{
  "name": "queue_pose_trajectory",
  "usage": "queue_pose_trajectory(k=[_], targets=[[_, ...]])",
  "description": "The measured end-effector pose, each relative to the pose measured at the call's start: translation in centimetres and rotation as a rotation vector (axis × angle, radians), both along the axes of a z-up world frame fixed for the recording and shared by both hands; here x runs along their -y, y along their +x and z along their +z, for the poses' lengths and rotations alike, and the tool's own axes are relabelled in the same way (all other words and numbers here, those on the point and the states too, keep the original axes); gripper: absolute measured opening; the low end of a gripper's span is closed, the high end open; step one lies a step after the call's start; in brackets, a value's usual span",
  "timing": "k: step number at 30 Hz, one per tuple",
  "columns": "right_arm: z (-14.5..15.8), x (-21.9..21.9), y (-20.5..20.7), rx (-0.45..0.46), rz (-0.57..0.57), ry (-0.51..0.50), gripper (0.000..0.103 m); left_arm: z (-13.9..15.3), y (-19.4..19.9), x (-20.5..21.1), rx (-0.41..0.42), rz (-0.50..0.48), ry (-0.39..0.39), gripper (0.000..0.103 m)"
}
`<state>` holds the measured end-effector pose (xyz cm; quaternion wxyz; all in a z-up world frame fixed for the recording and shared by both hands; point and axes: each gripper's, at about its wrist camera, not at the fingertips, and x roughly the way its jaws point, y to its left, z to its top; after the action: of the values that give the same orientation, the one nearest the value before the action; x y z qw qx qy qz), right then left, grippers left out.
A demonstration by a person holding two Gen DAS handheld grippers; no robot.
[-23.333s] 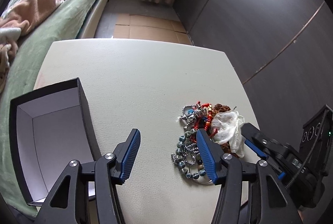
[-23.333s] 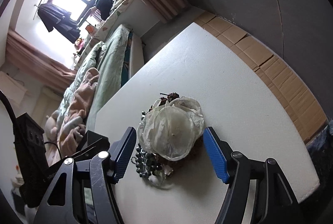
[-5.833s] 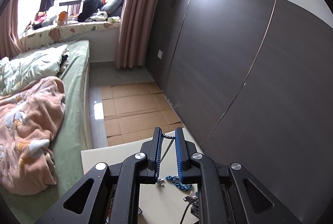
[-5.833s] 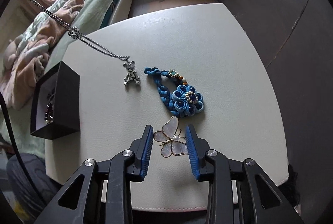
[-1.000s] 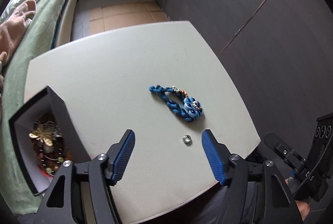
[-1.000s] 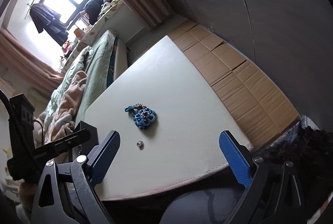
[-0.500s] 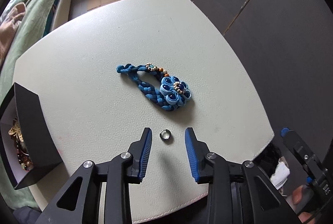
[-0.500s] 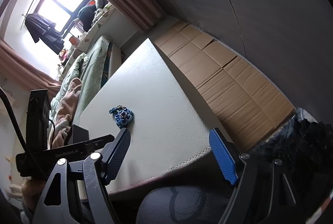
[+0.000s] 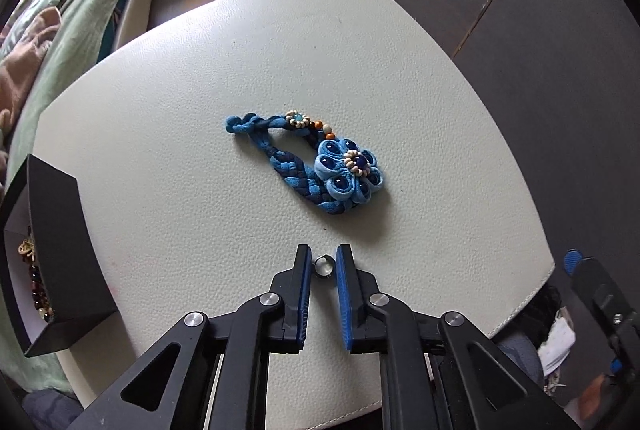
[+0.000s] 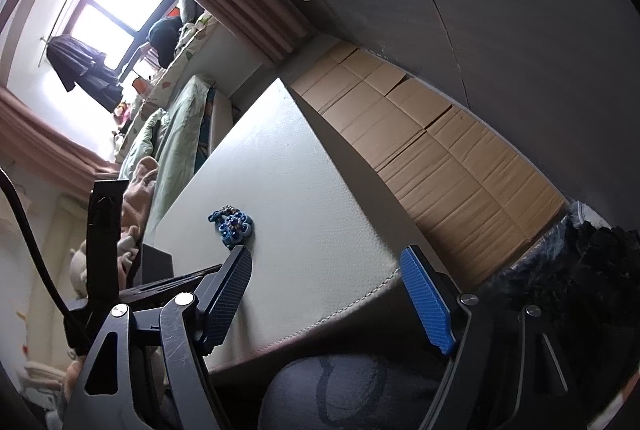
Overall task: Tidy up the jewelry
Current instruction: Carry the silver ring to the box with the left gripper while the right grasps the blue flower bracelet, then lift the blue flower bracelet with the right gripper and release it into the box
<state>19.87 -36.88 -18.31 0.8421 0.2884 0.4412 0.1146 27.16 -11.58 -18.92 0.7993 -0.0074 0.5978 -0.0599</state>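
A small silver ring [image 9: 323,267] lies on the white table [image 9: 192,134] near its front edge. My left gripper [image 9: 323,266] has its blue pads close on both sides of the ring, nearly touching it. A blue braided flower bracelet [image 9: 316,166] lies just beyond; it also shows in the right wrist view [image 10: 234,225]. A black box [image 9: 48,246] at the left holds several jewelry pieces [image 9: 30,270]. My right gripper [image 10: 332,294] is wide open and empty, off the table's front right edge.
A bed with green bedding [image 9: 80,10] lies to the left of the table. A dark panelled wall [image 9: 540,10] runs on the right. Flattened cardboard [image 10: 432,134] covers the floor beside the table. My right gripper's tip [image 9: 576,262] shows past the table's right corner.
My left gripper has come down over the ring and narrowed around it. My right gripper has drawn back and lower, off the table's edge, still wide open.
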Motion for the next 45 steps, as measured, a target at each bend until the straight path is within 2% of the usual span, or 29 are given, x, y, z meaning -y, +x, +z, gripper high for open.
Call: queue_pose_trajectory(k=[2, 10, 18, 33, 34, 36, 37, 39, 45], targets=[[0.1, -0.8, 0.4, -0.003, 0.021, 0.002, 0.069, 0.5, 0.0, -0.7, 0.011, 0.004, -0.020, 0.013], [1.0, -4.2, 2.1, -0.008, 0.092, -0.034, 0.069, 3.9, -0.9, -3.6, 0.069, 0.052, -0.089, 0.013], [1.5, -9.1, 4.5, -0.020, 0.190, -0.151, 0.069, 6.8, -2.2, -8.1, 0.128, 0.119, -0.135, 0.013], [-0.4, -16.3, 8.9, -0.085, 0.275, -0.343, 0.068, 9.8, -3.2, -17.9, 0.192, 0.237, -0.179, 0.013], [-0.8, -16.6, 9.1, -0.098, 0.277, -0.365, 0.060, 10.0, -3.3, -18.7, 0.197, 0.248, -0.179, 0.013], [-0.8, -17.3, 9.2, -0.088, 0.282, -0.432, 0.031, 10.3, -3.4, -20.2, 0.204, 0.270, -0.180, 0.013], [-0.8, -17.3, 9.2, -0.098, 0.299, -0.418, 0.031, 10.4, -3.5, -20.8, 0.205, 0.277, -0.180, 0.013], [-0.1, -17.2, 9.1, -0.082, 0.304, -0.345, 0.018, 10.4, -3.5, -21.9, 0.204, 0.294, -0.181, 0.013], [2.7, -18.3, 8.2, -0.009, 0.324, -0.298, 0.018, 10.0, -3.7, -23.5, 0.194, 0.319, -0.188, 0.013]])
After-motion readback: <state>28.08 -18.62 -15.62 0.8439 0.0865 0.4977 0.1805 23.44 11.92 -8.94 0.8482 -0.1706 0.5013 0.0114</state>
